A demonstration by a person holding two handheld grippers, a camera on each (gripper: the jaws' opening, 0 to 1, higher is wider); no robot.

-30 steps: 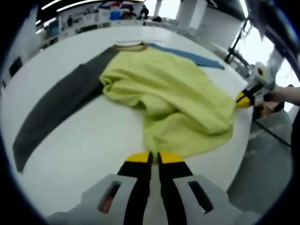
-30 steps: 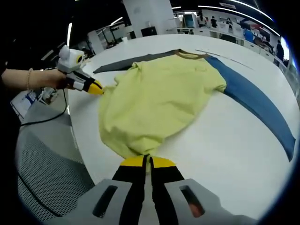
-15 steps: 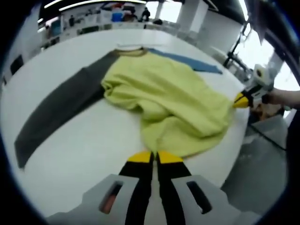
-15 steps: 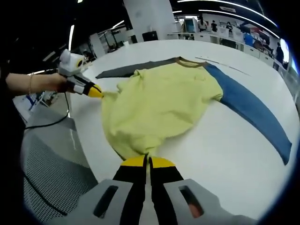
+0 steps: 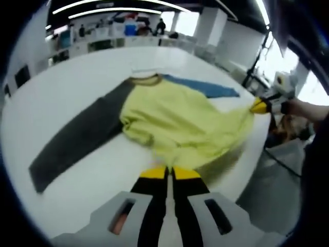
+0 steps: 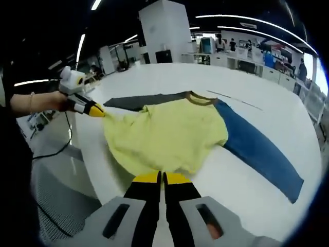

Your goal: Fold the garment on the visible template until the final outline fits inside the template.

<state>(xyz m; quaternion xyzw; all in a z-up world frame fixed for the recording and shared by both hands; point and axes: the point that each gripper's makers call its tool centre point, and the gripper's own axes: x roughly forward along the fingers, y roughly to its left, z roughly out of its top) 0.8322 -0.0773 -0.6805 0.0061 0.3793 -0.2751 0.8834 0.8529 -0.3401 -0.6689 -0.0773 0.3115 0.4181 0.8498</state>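
A long-sleeved shirt lies on a white table (image 5: 67,87): yellow-green body (image 5: 180,123), dark grey sleeve (image 5: 77,139), blue sleeve (image 5: 205,87), brown collar (image 5: 145,79). My left gripper (image 5: 169,172) is shut on the hem of the yellow body, lifted off the table. In the right gripper view the same shirt (image 6: 164,139) shows its blue sleeve (image 6: 257,152) stretched right and its grey sleeve (image 6: 141,101) behind. My right gripper (image 6: 162,177) is shut on the hem's other corner. Each gripper appears in the other's view, held by a hand: the right gripper (image 5: 259,105) and the left gripper (image 6: 92,109).
The table's edge (image 6: 97,175) runs just under the lifted hem, with grey floor (image 6: 56,206) and a black cable (image 6: 51,154) below. A white pillar (image 6: 162,31) and desks with people stand far behind. A thin line (image 6: 236,100) is marked on the table beyond the collar.
Both grippers have pulled back and up with the hem, drawing the yellow body flatter and tauter. The shirt sits farther away in both views.
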